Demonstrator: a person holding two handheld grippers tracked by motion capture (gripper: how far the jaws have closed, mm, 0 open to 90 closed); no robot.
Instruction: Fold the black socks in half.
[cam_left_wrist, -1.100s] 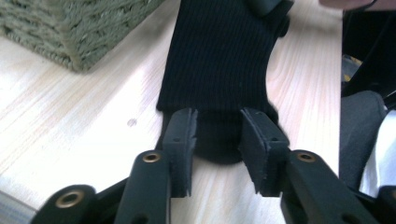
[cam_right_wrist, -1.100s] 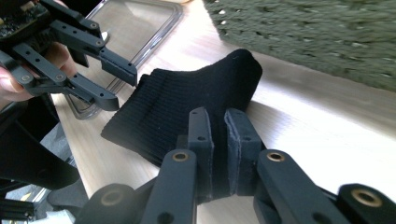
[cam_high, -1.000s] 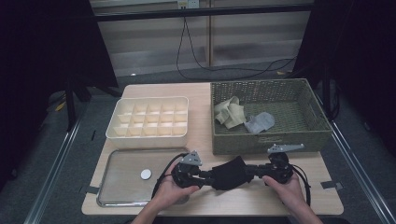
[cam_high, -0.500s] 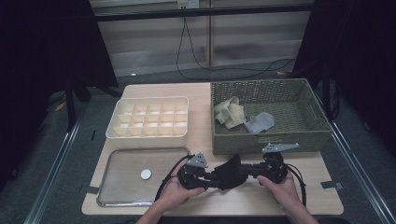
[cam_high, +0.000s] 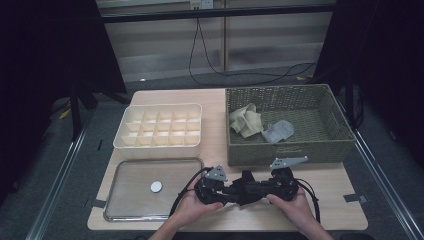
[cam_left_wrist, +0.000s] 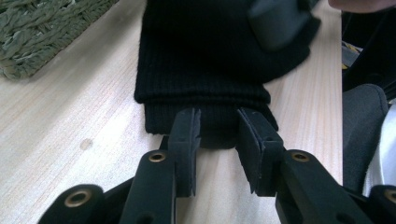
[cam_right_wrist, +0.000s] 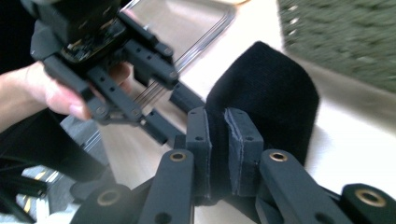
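Near the counter's front edge, the right gripper (cam_right_wrist: 218, 140) clamps the black sock (cam_right_wrist: 266, 98); the left gripper (cam_left_wrist: 219, 140), jaws apart, straddles its cuff, probably for folding.

Dim surroundings, lit tabletop, blurred backgrounds in gripper views

This is looking like a lab or recording studio set up for handling trials, not a home. A pale wooden surface (cam_high: 220, 100) is standing on a grey floor, with black curtains (cam_high: 45, 60) hanging at both sides, dark metal frame bars (cam_high: 215, 12) crossing behind, and loose cables (cam_high: 210, 60) trailing down the back wall. Tape marks (cam_high: 352, 197) are sticking at the surface's edges.
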